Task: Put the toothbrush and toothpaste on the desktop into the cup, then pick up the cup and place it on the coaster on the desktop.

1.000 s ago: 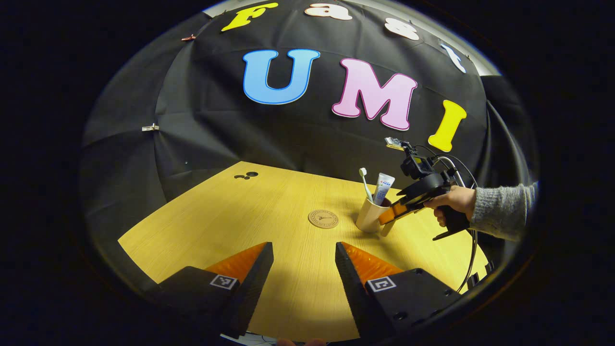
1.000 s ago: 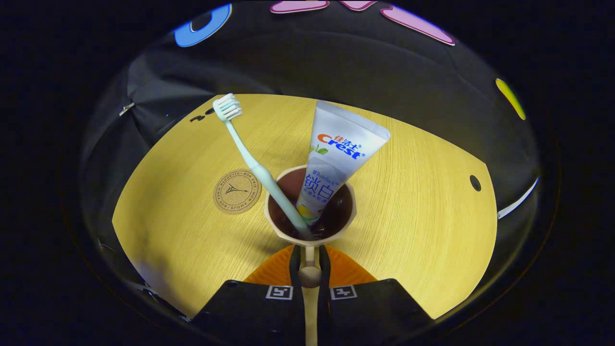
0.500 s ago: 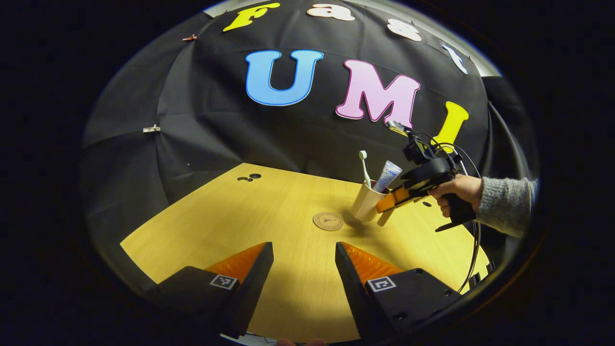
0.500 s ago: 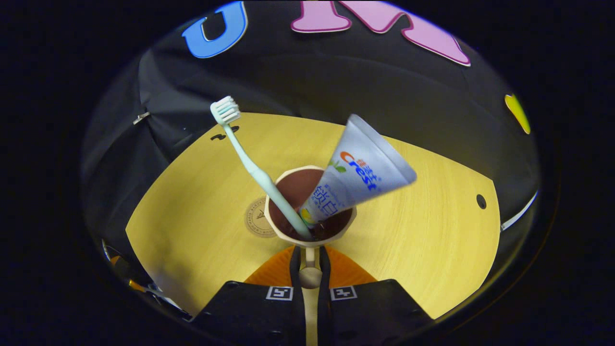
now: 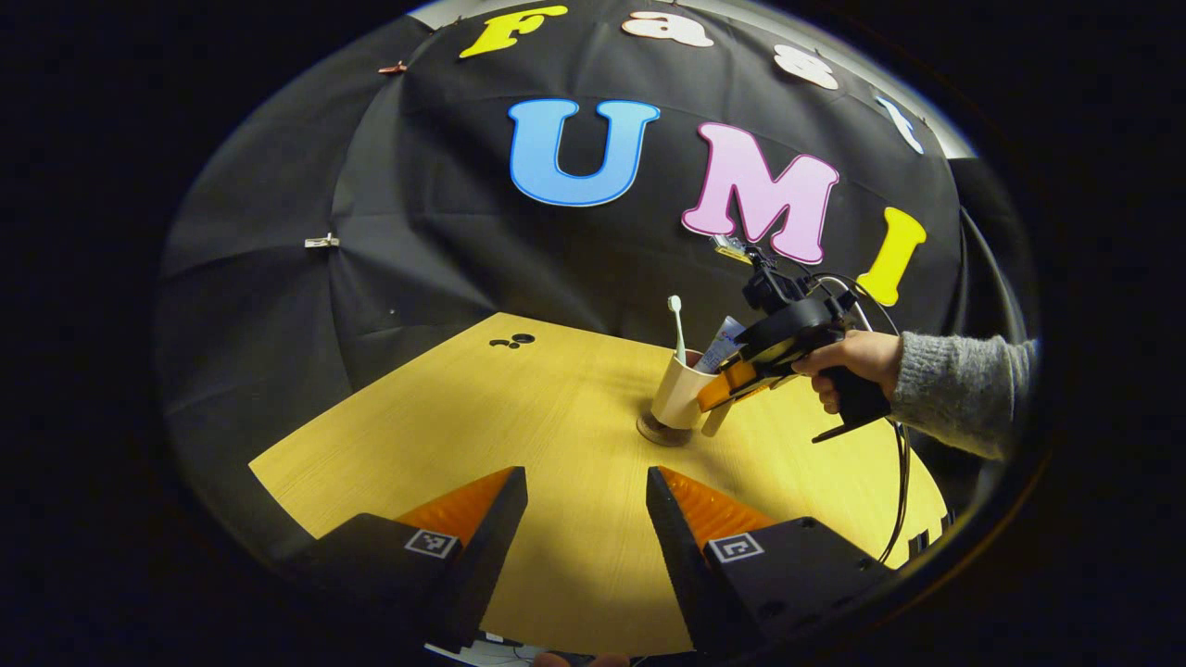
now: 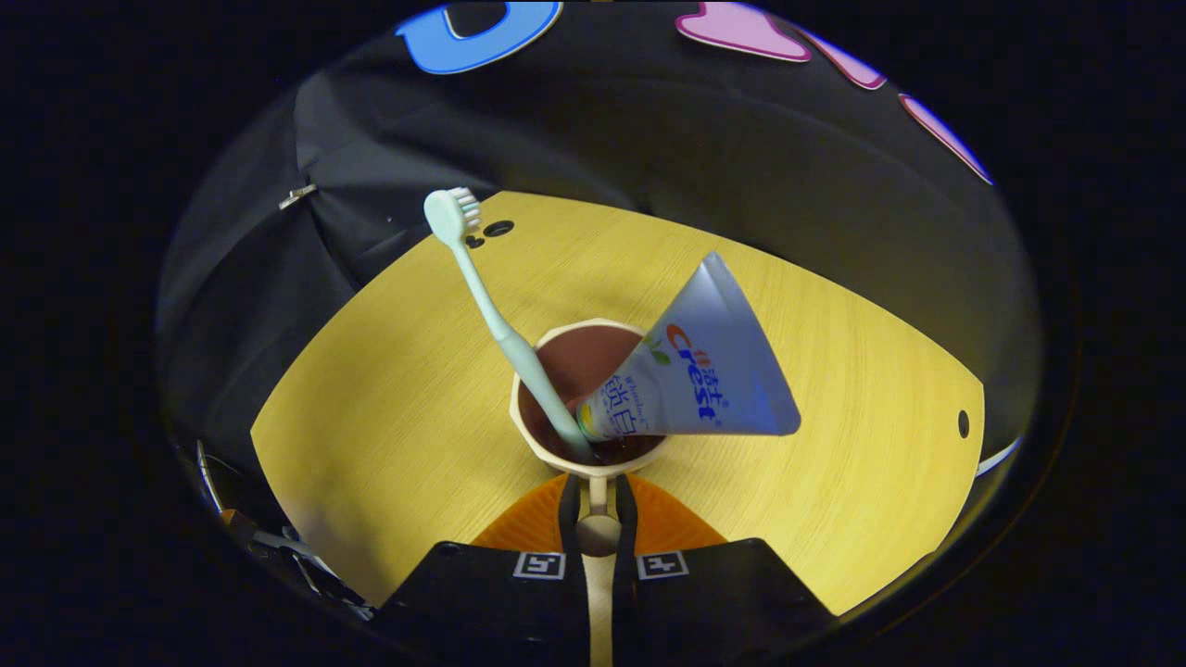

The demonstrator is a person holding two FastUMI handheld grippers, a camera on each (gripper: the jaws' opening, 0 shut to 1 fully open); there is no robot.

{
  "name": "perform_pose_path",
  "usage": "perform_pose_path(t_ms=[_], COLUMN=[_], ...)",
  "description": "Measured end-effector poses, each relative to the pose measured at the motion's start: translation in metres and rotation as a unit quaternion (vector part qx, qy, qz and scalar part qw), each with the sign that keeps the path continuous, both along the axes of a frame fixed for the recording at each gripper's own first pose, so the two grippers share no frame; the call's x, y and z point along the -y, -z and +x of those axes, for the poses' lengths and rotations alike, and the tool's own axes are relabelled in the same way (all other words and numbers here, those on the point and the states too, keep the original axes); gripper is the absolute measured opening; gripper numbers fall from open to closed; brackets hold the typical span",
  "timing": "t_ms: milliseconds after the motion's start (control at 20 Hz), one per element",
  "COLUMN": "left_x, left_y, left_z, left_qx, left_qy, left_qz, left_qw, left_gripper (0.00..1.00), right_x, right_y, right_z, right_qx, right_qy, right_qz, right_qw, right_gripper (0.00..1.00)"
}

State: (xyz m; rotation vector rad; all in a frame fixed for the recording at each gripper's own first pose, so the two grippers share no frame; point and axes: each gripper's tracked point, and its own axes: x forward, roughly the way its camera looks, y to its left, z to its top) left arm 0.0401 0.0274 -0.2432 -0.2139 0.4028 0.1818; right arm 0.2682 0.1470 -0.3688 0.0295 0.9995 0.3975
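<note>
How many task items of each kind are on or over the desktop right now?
Cup: 1
Toothbrush: 1
Toothpaste tube: 1
Coaster: 1
Total: 4

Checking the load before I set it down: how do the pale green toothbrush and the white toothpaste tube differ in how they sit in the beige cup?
The pale green toothbrush is thin and leans up and away to the left, bristle head on top; the white toothpaste tube is broad and flat, tipped far over to the right, its flat crimped end outermost. The toothbrush reaches farther out of the beige cup than the tube. Both have their lower ends inside the cup, whose handle the right gripper clamps.
</note>
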Motion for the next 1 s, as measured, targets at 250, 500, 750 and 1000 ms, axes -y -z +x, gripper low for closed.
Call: perform_pose_path(t_ms=[250, 500, 750, 1000], left_x=[-0.008, -0.013, -0.017, -0.016], left_y=[0.009, 0.012, 0.010, 0.008], left_z=[-0.004, -0.001, 0.005, 0.009], left_qx=[-0.007, -0.007, -0.005, -0.004], left_qy=[-0.015, -0.018, -0.023, -0.018], left_qz=[-0.009, -0.014, -0.016, -0.014], left_qw=[1.000, 1.000, 1.000, 1.000], left_gripper=[0.83, 0.83, 0.83, 0.83], right_x=[-0.009, -0.007, -0.007, -0.004], right_y=[0.012, 0.013, 0.016, 0.005], right_z=[0.000, -0.002, 0.001, 0.002], right_qx=[-0.002, -0.009, -0.014, 0.001], right_qy=[-0.010, -0.007, -0.002, -0.002], right_qz=[-0.028, -0.032, -0.035, -0.033], right_qw=[1.000, 0.999, 0.999, 0.999], right_gripper=[0.13, 0.13, 0.22, 0.28])
